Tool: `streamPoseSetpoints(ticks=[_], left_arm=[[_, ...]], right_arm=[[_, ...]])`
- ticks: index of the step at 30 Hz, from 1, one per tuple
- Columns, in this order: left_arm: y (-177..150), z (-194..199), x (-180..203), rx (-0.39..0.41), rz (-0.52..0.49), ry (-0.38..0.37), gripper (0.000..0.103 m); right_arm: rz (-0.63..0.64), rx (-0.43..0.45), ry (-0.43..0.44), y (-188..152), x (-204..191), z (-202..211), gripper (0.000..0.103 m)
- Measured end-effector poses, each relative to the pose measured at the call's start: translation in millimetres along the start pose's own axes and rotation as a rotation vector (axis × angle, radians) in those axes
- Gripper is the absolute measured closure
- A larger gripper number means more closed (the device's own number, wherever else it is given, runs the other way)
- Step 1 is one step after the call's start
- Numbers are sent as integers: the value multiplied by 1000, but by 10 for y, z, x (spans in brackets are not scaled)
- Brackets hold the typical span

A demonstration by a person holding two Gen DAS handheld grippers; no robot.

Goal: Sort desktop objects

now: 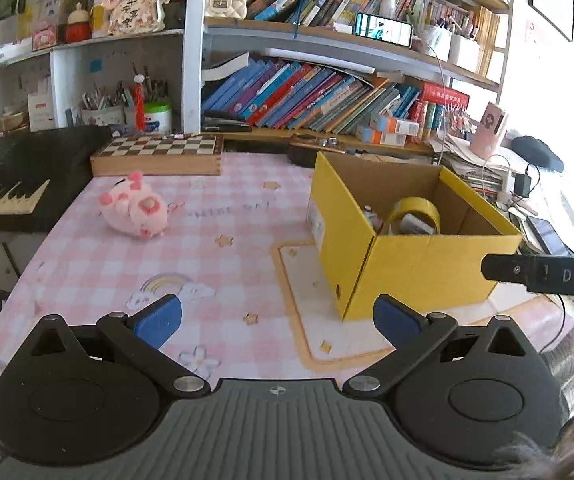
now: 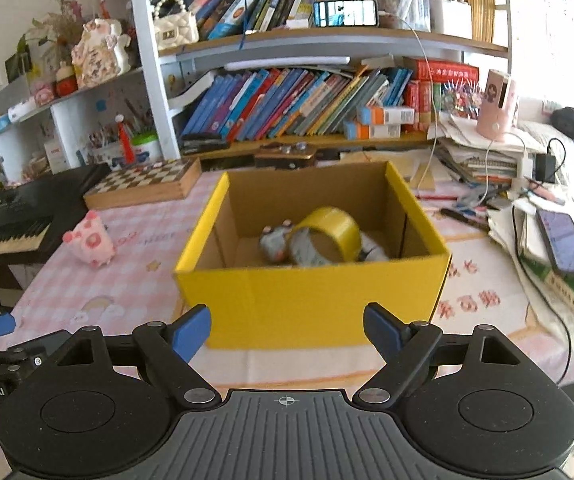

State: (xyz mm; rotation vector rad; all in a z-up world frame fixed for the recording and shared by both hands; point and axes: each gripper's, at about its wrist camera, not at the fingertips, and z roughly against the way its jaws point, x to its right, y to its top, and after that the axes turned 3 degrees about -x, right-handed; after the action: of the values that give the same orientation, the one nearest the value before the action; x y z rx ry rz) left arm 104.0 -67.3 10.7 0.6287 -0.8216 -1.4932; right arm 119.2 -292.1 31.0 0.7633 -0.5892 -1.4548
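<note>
Both grippers are wide open and hold nothing: the left gripper and the right gripper. The tape sits in the yellow box mid-frame. The pink toy lies on the table, upper left.

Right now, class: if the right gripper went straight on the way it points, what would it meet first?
Most likely the near wall of the yellow box, which lies directly ahead of the open, empty right gripper; depth is hard to judge.

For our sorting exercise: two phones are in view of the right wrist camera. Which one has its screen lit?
The phone on the shelf, propped on its side above the books, shows a bright picture. The other phone, lying flat on the papers at right, is dark.
</note>
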Motion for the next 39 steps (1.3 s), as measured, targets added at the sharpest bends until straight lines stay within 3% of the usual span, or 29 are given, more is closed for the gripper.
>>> streamPoseSetpoints(ticks=[16,29,39], left_arm=[[-237,308,-437,-32,-14,-35,0],[-416,463,-700,-69,-43,-45,0],[-558,588,-941,-85,-12,-7,0]], right_arm=[[-82,-75,-17,-520,-504,211,17],[-57,-109,8,-784,-907,303,17],[1,-130,52,-876,-1211,310,17]])
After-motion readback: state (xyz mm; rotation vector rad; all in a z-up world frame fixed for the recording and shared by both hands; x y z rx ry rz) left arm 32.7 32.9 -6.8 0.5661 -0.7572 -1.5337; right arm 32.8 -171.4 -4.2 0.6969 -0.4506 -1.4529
